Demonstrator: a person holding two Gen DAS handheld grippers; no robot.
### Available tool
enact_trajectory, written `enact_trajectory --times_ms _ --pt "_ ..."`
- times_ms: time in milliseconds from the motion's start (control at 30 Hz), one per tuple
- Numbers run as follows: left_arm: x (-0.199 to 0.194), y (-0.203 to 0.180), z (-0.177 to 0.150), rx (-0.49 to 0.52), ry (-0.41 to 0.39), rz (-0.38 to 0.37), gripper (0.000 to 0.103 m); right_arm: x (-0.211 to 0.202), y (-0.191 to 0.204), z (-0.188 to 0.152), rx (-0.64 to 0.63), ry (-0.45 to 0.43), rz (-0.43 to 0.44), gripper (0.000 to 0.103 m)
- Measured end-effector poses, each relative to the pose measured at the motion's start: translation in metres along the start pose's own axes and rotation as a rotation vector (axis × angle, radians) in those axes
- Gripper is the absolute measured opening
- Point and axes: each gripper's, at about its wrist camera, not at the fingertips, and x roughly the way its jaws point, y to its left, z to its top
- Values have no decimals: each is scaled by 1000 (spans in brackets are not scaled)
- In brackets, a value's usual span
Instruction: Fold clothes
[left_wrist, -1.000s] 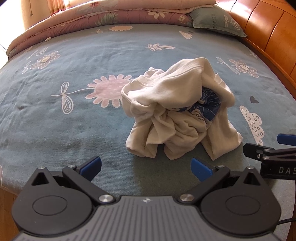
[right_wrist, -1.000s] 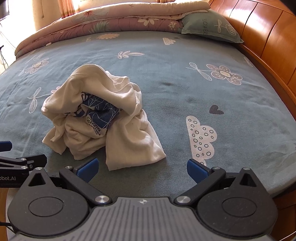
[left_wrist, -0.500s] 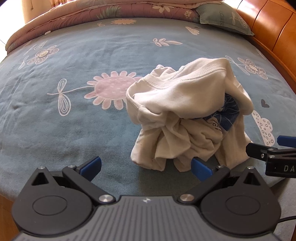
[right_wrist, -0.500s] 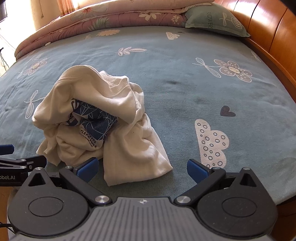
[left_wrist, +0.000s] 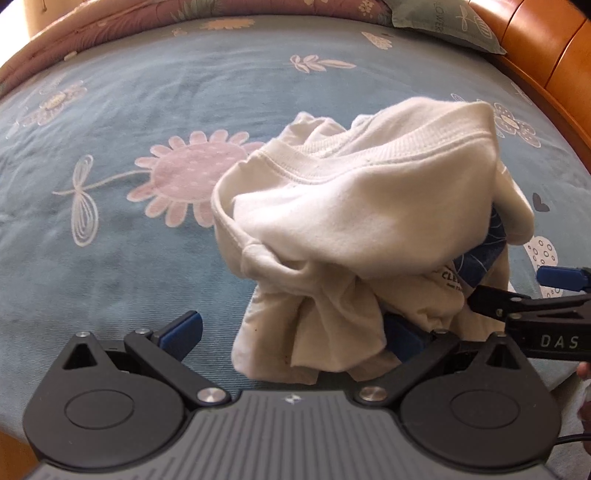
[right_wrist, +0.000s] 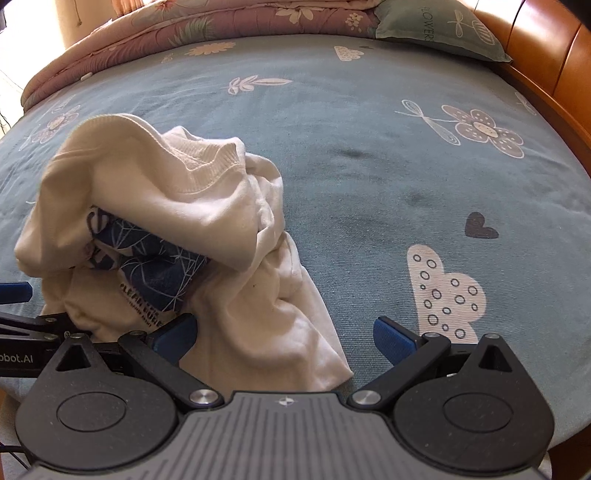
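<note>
A crumpled cream T-shirt (left_wrist: 354, 229) with a dark blue print lies bunched on the bed; it also shows in the right wrist view as the same T-shirt (right_wrist: 177, 221). My left gripper (left_wrist: 291, 334) is open, its fingers spread either side of the shirt's lower left hem, which hangs between them. My right gripper (right_wrist: 284, 338) is open too, with the shirt's lower right corner lying between its blue pads (right_wrist: 391, 341). Each gripper appears at the edge of the other's view.
The shirt rests on a blue bedsheet (right_wrist: 369, 166) with flower and heart patterns. A folded pink quilt (right_wrist: 184, 22) and a green pillow (right_wrist: 436, 29) lie at the far end. A wooden bed frame (right_wrist: 546, 66) curves along the right.
Both grippers have moved forward toward the shirt, which now fills more of each view. Its lower hem now lies between the fingers of each gripper. Both stay open.
</note>
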Motion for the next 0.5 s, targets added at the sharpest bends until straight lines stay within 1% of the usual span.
enact_trajectory --times_ms 167,233,300,400,500 --pt "11 8 -6 -14 12 -58 103 18 0 -9 -34 17 -6 103" --pt "13 11 -8 -16 6 -86 103 23 -3 -15 -40 6 5 103" --pt "14 14 -9 -14 -3 -110 103 23 -5 -20 -51 -28 24 103" --pt "16 15 -11 -11 -12 -123 103 22 -8 -31 -110 -98 46 103" --pt "15 10 -12 34 -40 -116 103 21 -10 -35 -134 -114 51 103"
